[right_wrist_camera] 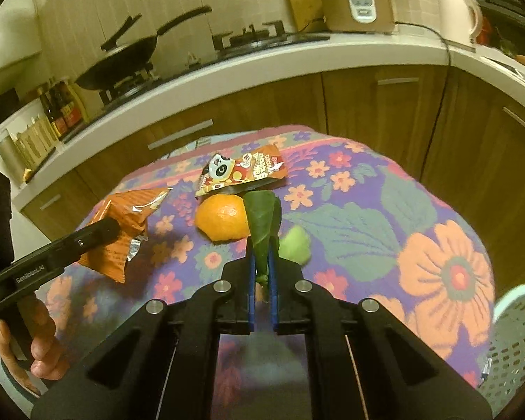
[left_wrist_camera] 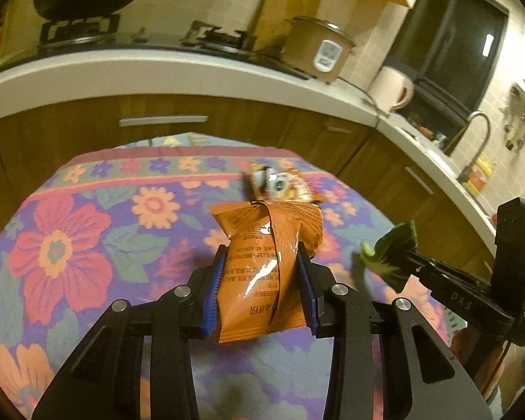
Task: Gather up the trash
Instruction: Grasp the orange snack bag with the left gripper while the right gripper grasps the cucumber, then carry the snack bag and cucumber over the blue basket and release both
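My left gripper [left_wrist_camera: 262, 255] is shut on an orange snack wrapper [left_wrist_camera: 262, 262] and holds it above the floral tablecloth [left_wrist_camera: 87, 245]. The wrapper also shows in the right wrist view [right_wrist_camera: 122, 231], in the left gripper [right_wrist_camera: 115, 227]. My right gripper [right_wrist_camera: 261, 245] is shut on a green leaf [right_wrist_camera: 262, 224], also seen in the left wrist view [left_wrist_camera: 392, 252]. A panda snack packet [right_wrist_camera: 241, 171] lies at the table's far side, also in the left wrist view [left_wrist_camera: 280, 183]. An orange [right_wrist_camera: 222, 220] and a pale green scrap [right_wrist_camera: 295, 245] lie on the cloth.
A white perforated basket [right_wrist_camera: 518, 343] stands at the right, below the table edge. Behind the table run wooden cabinets [right_wrist_camera: 367, 105] and a counter with a wok [right_wrist_camera: 122, 63], a rice cooker [right_wrist_camera: 357, 0] and a kettle [right_wrist_camera: 458, 10].
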